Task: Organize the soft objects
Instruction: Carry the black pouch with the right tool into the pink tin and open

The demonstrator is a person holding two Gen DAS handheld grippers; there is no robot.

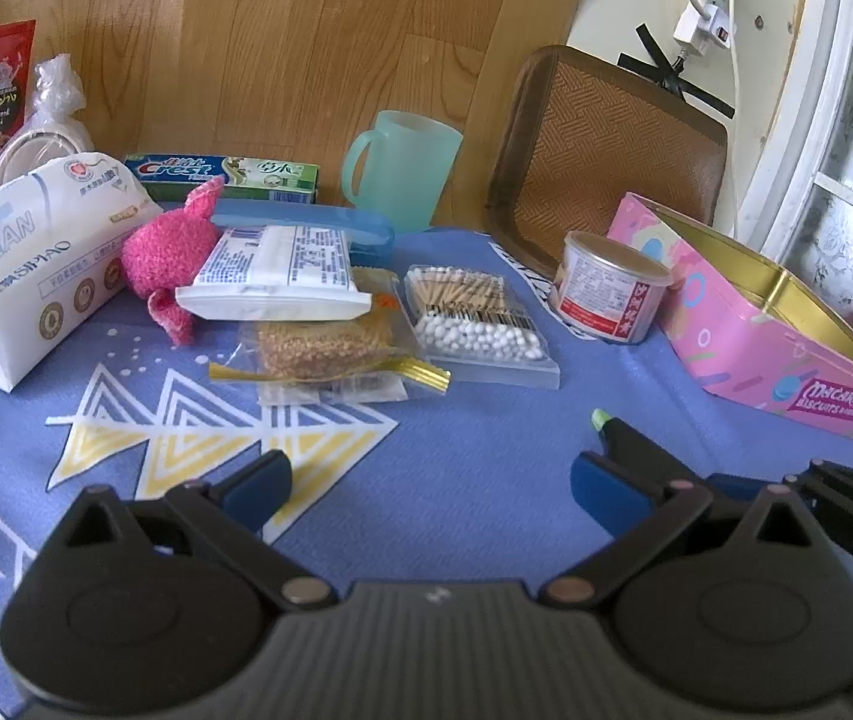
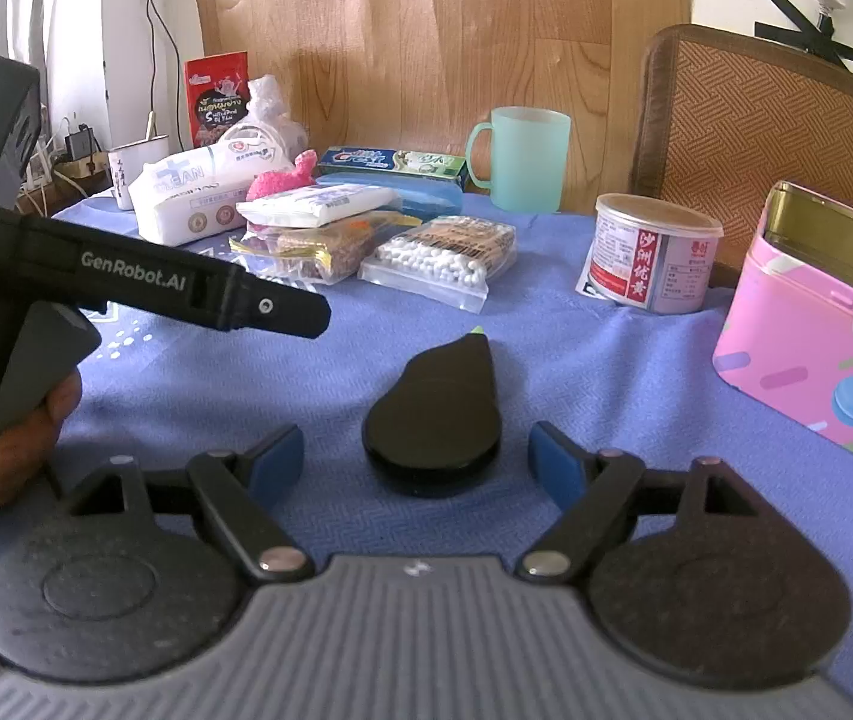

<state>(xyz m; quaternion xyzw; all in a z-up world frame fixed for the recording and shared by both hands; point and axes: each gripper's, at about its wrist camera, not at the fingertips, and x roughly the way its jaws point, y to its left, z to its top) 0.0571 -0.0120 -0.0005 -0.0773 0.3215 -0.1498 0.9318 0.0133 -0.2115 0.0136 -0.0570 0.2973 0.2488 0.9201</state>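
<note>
Beside the pink biscuit tin [image 2: 810, 354], both the right tool [image 2: 417, 459] and left tool [image 1: 429, 489] hover spread and empty, a black pouch [image 2: 435, 414] lying between the right tool's fingers.

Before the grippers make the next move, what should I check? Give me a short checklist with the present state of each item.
1. Left gripper open and empty: ok.
2. Right gripper open and empty: ok.
3. Pink plush toy free to lift: not ok, the white pack lies partly on it.
4. Pink tin open: ok.
5. Tin empty: cannot tell.
6. Black object out of the right gripper's way: not ok.
</note>
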